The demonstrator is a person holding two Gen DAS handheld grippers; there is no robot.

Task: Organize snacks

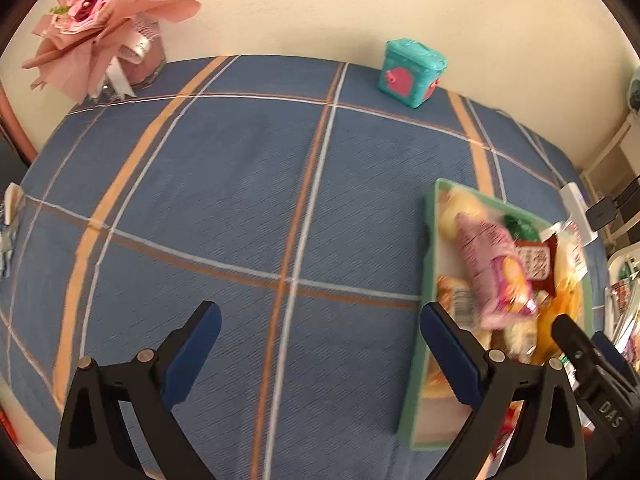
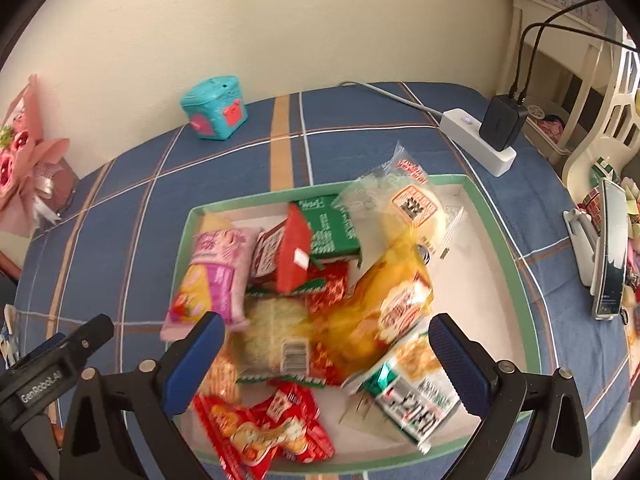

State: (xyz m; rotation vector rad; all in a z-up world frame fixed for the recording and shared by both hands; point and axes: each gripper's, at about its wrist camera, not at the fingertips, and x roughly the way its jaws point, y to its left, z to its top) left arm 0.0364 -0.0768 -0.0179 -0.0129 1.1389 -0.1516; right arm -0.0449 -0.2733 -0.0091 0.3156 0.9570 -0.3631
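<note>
A white tray with a green rim [image 2: 248, 201] lies on the blue plaid tablecloth [image 1: 240, 200], piled with snack packets. Among them are a pink packet [image 2: 216, 276], a red one [image 2: 294, 256], a green one [image 2: 332, 224], a bun in clear wrap [image 2: 412, 208], a yellow bag [image 2: 392, 292] and a white-green packet [image 2: 412, 392]. My right gripper [image 2: 326, 318] hovers open above the pile, holding nothing. My left gripper [image 1: 320, 308] stands open over bare cloth just left of the tray [image 1: 430, 240].
A teal toy box [image 2: 214, 108] sits by the back wall. A pink bouquet [image 1: 96, 20] stands at the far left corner. A white power strip with a black charger [image 2: 476, 140] and a phone on a stand [image 2: 610, 248] occupy the right side.
</note>
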